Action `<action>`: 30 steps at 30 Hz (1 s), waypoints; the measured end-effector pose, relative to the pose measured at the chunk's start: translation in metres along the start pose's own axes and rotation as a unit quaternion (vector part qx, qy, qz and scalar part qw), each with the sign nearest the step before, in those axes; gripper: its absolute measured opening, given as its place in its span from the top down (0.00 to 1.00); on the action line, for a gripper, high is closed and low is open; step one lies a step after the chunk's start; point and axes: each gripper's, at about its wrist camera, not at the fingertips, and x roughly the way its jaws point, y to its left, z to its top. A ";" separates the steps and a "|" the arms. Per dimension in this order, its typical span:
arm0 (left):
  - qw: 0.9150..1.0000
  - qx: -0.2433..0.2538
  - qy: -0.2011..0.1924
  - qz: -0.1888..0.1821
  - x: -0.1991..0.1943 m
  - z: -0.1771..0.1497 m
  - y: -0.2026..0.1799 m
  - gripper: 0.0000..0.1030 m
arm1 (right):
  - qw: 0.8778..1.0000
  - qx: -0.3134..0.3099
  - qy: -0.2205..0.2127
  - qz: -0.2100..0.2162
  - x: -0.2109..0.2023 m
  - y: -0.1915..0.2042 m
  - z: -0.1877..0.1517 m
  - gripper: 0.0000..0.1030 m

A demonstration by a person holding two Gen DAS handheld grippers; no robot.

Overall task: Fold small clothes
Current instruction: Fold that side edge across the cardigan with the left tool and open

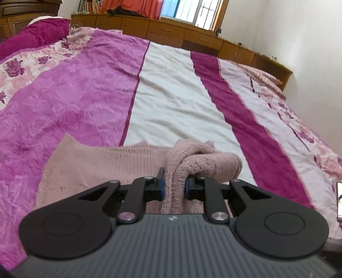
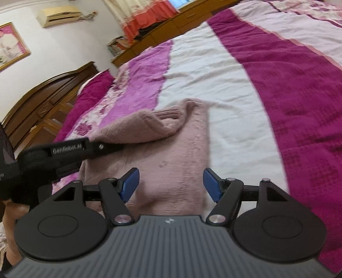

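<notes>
On the bed: a pink knitted sweater point(image 1: 100, 162) lies at the near edge of a striped bedspread point(image 1: 171, 96), across the border between its violet band and its cream middle band.
Sweater: dusty pink, ribbed knit; in the right wrist view point(image 2: 171, 145) its flat body spreads toward the camera, and a thick fold or sleeve is drawn over the top from the left.
Left gripper point(image 1: 174, 186): jaws narrow, clamped on a bunched roll of the sweater; the knit fills the gap between the blue pads and drapes over to the right.
Left gripper seen from the right wrist point(image 2: 111, 147): a black arm reaching in from the left, its tip buried under the lifted fold.
Right gripper point(image 2: 171, 184): jaws wide apart, blue pads spread to either side and holding nothing; it hangs over the near part of the sweater, and I cannot tell whether it touches the fabric.
Bedspread: bands of violet, cream, magenta and pale pink run from near to far, with rose-print strips at both edges.
Far side: a low wooden cabinet point(image 1: 192, 36) runs along the wall under a window point(image 1: 192, 10) with an orange curtain point(image 1: 132, 7).
Left, far: a dark wooden headboard point(image 2: 42, 100) and a magenta pillow point(image 1: 32, 38).
Wall: an air conditioner point(image 2: 59, 16) and a framed picture point(image 2: 10, 45) hang high on the left.
</notes>
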 end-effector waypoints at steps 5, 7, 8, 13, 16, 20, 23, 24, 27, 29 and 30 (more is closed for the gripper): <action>1.000 -0.012 -0.013 0.007 -0.020 0.011 0.013 0.82 | 0.999 -0.036 0.004 0.028 0.002 0.029 -0.001 0.29; 0.999 -0.028 -0.017 0.011 -0.029 0.017 0.025 0.82 | 0.998 -0.044 0.008 0.043 0.003 0.041 -0.001 0.29; 0.999 -0.036 -0.019 0.014 -0.032 0.020 0.032 0.82 | 0.997 -0.048 0.012 0.054 0.004 0.048 -0.002 0.29; 0.997 -0.060 -0.023 0.051 -0.045 0.025 0.069 0.82 | 0.993 -0.077 0.028 0.083 0.012 0.081 -0.007 0.29; 0.994 -0.076 -0.019 0.077 -0.049 0.020 0.094 0.82 | 0.992 -0.093 0.032 0.084 0.014 0.094 -0.010 0.29; 0.992 -0.090 0.016 0.090 -0.040 0.009 0.125 0.82 | 0.993 -0.092 0.031 0.065 0.019 0.097 -0.009 0.29; 0.990 -0.095 0.044 0.098 -0.025 -0.001 0.138 0.81 | 0.995 -0.087 0.040 0.041 0.029 0.092 -0.009 0.29; 0.989 -0.094 0.049 0.100 -0.021 -0.004 0.141 0.79 | 0.995 -0.088 0.045 0.030 0.034 0.091 -0.008 0.29; 0.988 -0.103 0.052 0.105 -0.016 -0.009 0.150 0.74 | 0.994 -0.092 0.056 0.002 0.047 0.086 -0.013 0.29; 0.988 -0.108 0.053 0.100 -0.014 -0.008 0.153 0.71 | 0.994 -0.095 0.062 -0.007 0.054 0.082 -0.017 0.29; 0.988 -0.105 0.053 0.100 -0.014 -0.006 0.154 0.69 | 0.993 -0.095 0.064 -0.011 0.056 0.080 -0.018 0.29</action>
